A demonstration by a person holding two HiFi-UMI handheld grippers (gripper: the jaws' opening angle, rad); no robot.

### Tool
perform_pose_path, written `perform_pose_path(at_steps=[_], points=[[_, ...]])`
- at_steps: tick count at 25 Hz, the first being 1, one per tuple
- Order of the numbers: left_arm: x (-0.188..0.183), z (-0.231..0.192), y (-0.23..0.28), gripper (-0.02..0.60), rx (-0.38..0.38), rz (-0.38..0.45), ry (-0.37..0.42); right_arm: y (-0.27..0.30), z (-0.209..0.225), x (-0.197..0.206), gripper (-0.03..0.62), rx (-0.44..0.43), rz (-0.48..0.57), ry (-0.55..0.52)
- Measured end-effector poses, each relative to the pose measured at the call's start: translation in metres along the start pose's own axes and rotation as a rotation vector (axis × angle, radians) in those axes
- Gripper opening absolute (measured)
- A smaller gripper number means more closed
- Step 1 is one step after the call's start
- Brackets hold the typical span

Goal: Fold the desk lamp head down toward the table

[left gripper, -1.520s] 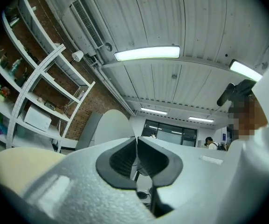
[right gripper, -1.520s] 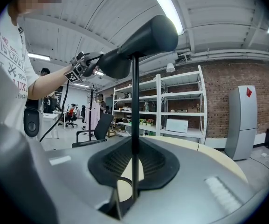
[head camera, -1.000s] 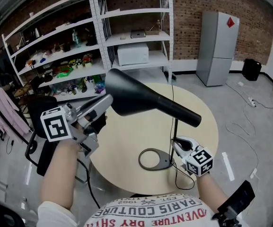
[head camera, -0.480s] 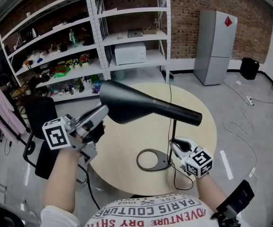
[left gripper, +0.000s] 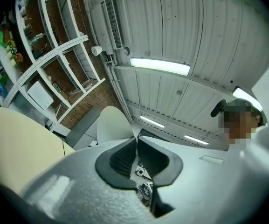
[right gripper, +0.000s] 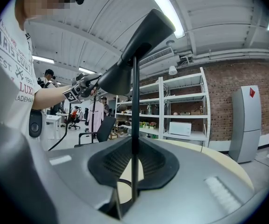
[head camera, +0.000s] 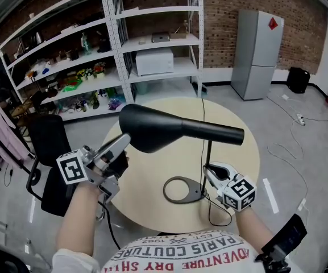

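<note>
A black desk lamp stands on the round beige table (head camera: 152, 172). Its cone-shaped head (head camera: 152, 127) and arm lie about level above a thin upright pole (head camera: 209, 155) and a ring base (head camera: 181, 190). My left gripper (head camera: 124, 141) is shut on the rim of the head at its wide end; in the left gripper view (left gripper: 136, 141) the thin rim edge sits between the nearly touching pads. My right gripper (head camera: 210, 172) is shut on the pole low down, just above the base. In the right gripper view (right gripper: 134, 157) the pole (right gripper: 134, 101) runs up to the head (right gripper: 139, 45).
Metal shelves (head camera: 152, 38) with a microwave and clutter stand behind the table, a grey fridge (head camera: 260, 56) at the back right. A black office chair (head camera: 47, 141) sits left of the table. The lamp's cable (head camera: 203, 112) trails across the tabletop.
The lamp head has swung down from a raised tilt to about level. My left gripper came down with it and rolled a little. The right gripper stayed on the pole.
</note>
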State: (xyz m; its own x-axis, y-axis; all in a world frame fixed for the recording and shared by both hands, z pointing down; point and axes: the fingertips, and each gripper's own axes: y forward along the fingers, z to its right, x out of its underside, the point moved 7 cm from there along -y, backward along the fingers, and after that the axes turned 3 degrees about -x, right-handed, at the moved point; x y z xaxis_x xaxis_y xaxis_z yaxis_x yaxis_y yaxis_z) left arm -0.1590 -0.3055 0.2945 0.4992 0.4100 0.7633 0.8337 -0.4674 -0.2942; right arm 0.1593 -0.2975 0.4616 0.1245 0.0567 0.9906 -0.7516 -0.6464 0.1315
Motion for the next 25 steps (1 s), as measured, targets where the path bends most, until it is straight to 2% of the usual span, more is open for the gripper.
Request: perform_pose_path(at_steps=[14, 25], points=[[0.038, -0.022, -0.01, 0.021, 0.026, 0.044, -0.117, -0.004, 0.002, 0.003, 0.038, 0.006, 0.026, 0.011], [0.054, -0.028, -0.014, 0.021, 0.042, 0.059, -0.154, -0.006, 0.0, 0.003, 0.038, 0.002, 0.039, 0.014]])
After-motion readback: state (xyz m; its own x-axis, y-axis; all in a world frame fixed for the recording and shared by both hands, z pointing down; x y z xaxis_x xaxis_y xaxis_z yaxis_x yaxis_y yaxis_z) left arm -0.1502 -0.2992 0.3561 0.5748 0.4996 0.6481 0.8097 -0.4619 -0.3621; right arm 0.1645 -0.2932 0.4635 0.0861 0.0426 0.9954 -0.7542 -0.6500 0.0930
